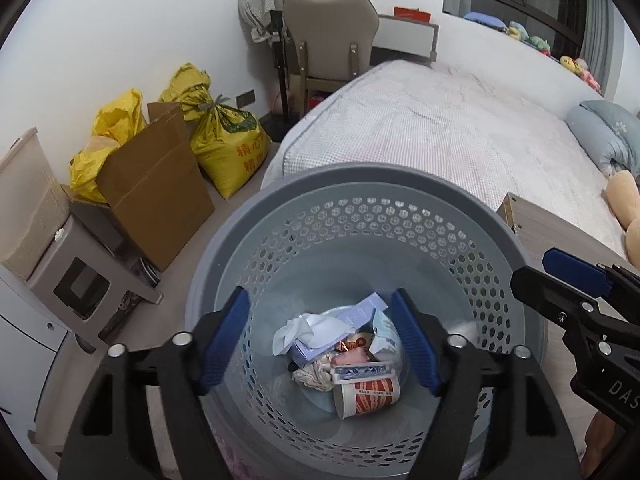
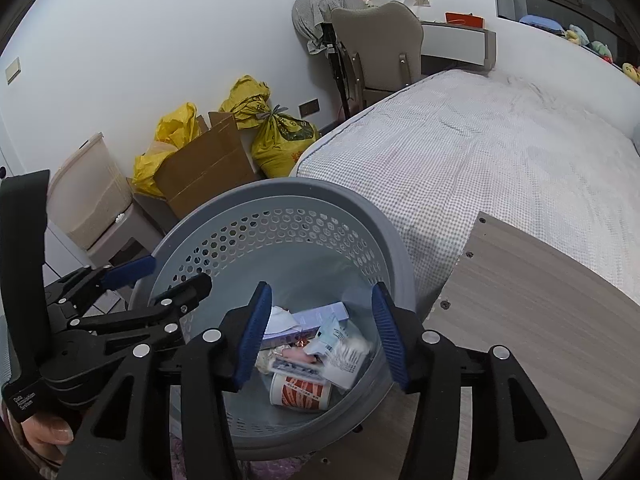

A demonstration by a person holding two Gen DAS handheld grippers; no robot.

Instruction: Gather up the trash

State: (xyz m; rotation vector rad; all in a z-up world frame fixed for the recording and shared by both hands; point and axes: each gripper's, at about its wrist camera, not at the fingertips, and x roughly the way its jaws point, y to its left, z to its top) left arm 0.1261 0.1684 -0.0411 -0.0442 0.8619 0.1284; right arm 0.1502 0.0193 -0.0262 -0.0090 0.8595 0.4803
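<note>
A grey perforated waste basket (image 1: 360,178) (image 2: 280,188) stands on the floor below both grippers. At its bottom lies trash: a red-and-white paper cup (image 1: 368,394) (image 2: 300,392) on its side, crumpled white tissue (image 1: 304,332), a lavender box (image 2: 316,316) and a white packet (image 2: 344,356). My left gripper (image 1: 320,340) hangs over the basket's mouth, open, with nothing between its blue pads. My right gripper (image 2: 322,336) is also open and empty above the basket. Each gripper shows in the other's view: the right gripper (image 1: 548,276) over the right rim, the left gripper (image 2: 168,276) over the left rim.
A bed (image 1: 440,132) with a checked cover fills the right side, a wooden board (image 2: 540,312) at its near end. A cardboard box (image 1: 156,188), yellow sacks (image 1: 228,140) and a beige container (image 1: 28,208) line the left wall. A chair (image 1: 332,40) stands at the back.
</note>
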